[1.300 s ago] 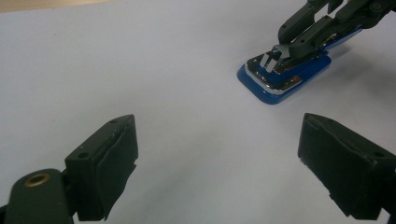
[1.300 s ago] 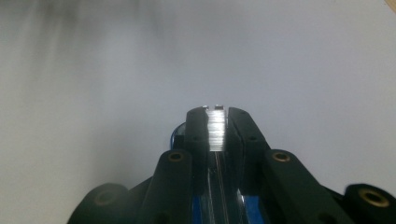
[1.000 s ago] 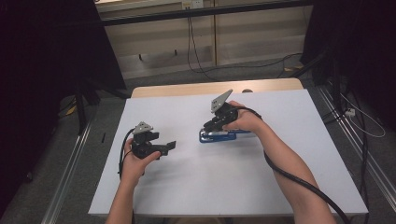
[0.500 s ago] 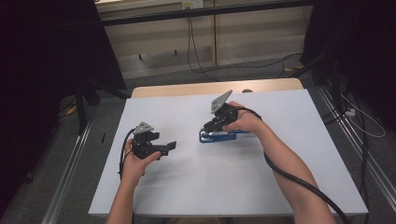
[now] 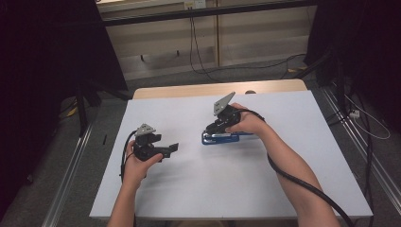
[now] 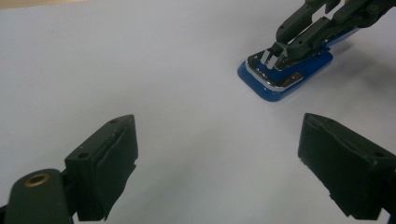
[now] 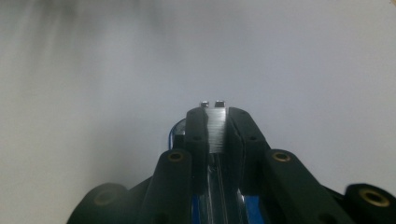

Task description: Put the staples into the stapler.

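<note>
A blue stapler (image 5: 226,138) with a chrome inner rail (image 6: 280,79) lies on the white table (image 5: 236,189), right of centre. My right gripper (image 5: 209,131) comes down on its front end, jaws shut on a ribbed silver staple strip (image 7: 216,128) that stands over the stapler's channel. From the left gripper view the same jaw tips (image 6: 275,52) pinch that silver piece just above the rail. My left gripper (image 5: 171,148) rests at the table's left, a hand's length from the stapler and pointing toward it. Its jaws (image 6: 217,168) stand wide open with nothing between them.
A tan wooden edge (image 5: 213,89) runs along the far side of the table. Cables (image 5: 302,179) trail from both grippers back along the forearms. Dark floor, metal rails (image 5: 71,161) and loose cords lie around the table.
</note>
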Available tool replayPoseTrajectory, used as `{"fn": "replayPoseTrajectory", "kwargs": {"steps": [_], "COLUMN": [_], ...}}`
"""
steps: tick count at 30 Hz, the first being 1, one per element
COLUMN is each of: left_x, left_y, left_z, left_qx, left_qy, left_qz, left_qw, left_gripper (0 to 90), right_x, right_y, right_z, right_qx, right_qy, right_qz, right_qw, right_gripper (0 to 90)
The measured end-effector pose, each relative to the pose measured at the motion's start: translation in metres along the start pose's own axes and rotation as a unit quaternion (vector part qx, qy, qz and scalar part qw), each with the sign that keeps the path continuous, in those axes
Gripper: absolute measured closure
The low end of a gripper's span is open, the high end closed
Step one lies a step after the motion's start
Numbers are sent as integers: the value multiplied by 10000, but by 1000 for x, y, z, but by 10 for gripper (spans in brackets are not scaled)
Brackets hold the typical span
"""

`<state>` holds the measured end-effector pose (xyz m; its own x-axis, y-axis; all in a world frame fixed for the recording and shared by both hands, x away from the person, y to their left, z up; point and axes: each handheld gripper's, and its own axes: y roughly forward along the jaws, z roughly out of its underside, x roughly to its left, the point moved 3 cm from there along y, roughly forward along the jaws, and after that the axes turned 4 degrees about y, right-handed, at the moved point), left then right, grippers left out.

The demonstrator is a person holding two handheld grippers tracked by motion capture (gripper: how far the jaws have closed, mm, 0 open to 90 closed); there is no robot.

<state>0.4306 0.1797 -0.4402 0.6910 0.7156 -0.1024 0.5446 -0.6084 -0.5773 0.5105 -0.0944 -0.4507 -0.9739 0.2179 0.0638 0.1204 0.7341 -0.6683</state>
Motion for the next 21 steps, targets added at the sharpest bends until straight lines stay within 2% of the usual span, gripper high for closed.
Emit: {"fn": "replayPoseTrajectory", "kwargs": {"steps": [13,21], "left_x": [0,0], "left_y": [1,1], "left_z": [0,0], "left_qx": [29,27], "left_qy": [21,27], "left_qz": [9,2], "left_qw": [10000,10000], "left_gripper": [121,122], "right_x": [0,1], "right_y": [-1,-2], "right_z": [0,-1], "right_qx": [-42,-99], "right_qy": [-6,33], "right_qz": [15,58], "right_qw": [10000,9999], "right_gripper": [780,725]}}
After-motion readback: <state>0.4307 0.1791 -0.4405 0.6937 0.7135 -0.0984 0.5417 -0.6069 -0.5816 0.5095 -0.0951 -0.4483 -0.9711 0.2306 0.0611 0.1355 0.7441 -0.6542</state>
